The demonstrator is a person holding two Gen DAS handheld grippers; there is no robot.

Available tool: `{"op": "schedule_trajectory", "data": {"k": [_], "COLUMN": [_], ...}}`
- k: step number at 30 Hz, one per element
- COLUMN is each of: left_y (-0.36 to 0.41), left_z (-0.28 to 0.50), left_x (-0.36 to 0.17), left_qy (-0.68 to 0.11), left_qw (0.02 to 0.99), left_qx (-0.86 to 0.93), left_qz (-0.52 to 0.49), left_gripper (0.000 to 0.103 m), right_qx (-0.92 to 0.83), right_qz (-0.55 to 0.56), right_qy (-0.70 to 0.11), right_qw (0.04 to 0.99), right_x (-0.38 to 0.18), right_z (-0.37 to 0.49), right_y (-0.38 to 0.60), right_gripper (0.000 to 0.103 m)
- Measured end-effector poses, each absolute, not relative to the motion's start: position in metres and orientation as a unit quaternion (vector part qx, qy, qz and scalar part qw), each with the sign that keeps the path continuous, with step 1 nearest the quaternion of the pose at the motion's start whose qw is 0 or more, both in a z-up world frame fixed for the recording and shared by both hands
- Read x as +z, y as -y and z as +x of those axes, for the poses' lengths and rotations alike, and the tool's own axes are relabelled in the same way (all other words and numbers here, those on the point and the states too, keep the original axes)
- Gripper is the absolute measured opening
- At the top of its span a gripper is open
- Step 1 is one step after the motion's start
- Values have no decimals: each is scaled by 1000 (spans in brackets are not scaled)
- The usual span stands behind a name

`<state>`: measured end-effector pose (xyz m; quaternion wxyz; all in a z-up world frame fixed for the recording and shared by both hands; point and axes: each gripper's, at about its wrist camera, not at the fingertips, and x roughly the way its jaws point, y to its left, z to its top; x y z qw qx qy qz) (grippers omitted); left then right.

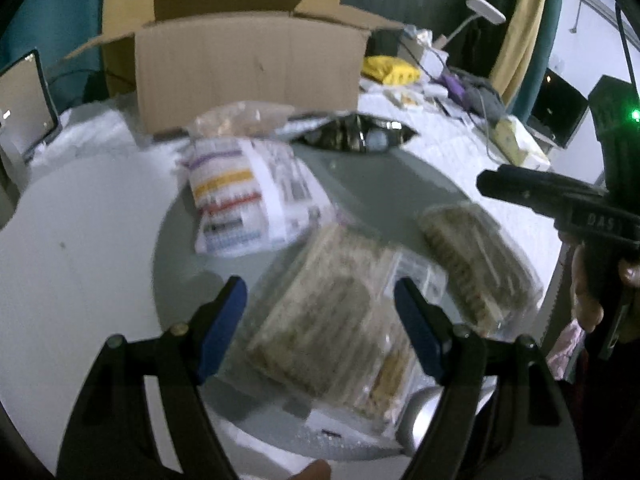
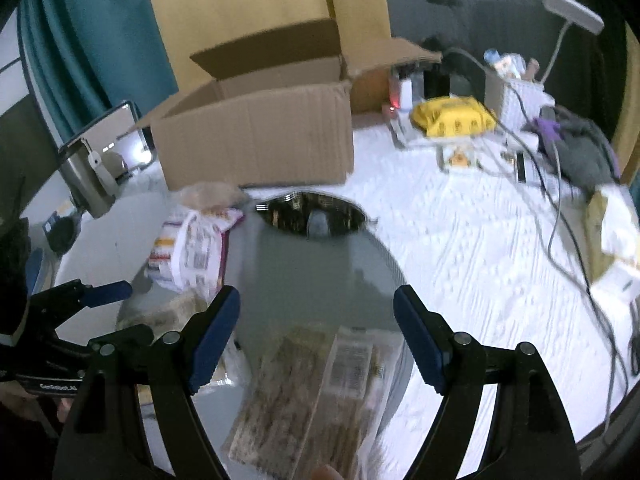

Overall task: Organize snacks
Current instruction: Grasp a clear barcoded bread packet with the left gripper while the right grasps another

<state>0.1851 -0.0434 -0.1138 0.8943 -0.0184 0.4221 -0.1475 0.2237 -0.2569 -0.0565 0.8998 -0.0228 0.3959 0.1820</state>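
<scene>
Several snack packs lie on a round grey tray (image 1: 360, 184). My left gripper (image 1: 320, 320) is open over a clear pack of brown snack bars (image 1: 328, 320), its blue pads either side, not gripping. A second brown pack (image 1: 476, 264) lies to its right; in the right wrist view it (image 2: 320, 396) sits under my open right gripper (image 2: 318, 336). A white striped bag (image 1: 248, 200) lies behind, also in the right wrist view (image 2: 188, 252). A dark foil bag (image 1: 356, 136) and a tan bag (image 1: 240, 118) lie before the open cardboard box (image 1: 248, 76). The right gripper body shows at the left wrist view's right edge.
The tray rests on a white textured cloth (image 2: 480, 248). A tablet on a stand (image 2: 100, 152) is at the left. A yellow packet (image 2: 452, 116), white basket (image 2: 516, 96), lamp (image 2: 572, 12), cables (image 2: 556, 216) and grey cloth (image 2: 580, 152) crowd the back right.
</scene>
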Motion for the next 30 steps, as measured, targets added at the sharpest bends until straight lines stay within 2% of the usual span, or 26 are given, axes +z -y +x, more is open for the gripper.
{"op": "schedule_trajectory", "data": {"k": [7,8,10,16,24,30], "left_y": [50,51,55,67,80,80], "left_z": [174,174,172,169,179,182], "left_x": [-120,-119,-120,-127,-138,-139], "left_qy": [-427,-428,-431,-436,-444,-441], "left_qw": [891,890,886,883,881,883], "left_qx": [-156,-159,-169,-169,-141,-141], "left_qz": [-6,-6,-6,31,77,73], "left_gripper": [79,88,98,100,102,101], "right_qx": [182,182,174,173,162,175], "right_qz": [-19,-20,-26,-39,-61,-75], "right_qy": [-429,-435,-438,-451,-435,-429], "right_qw": [884,882,882,875,884,883], "right_x": [-86,-90,-96,-109,-115,-116], "right_z": [211,210,207,205,200,198], "right_y": [258,258,258,256,251,251], "right_gripper": [82,82,85,95,97,96]}}
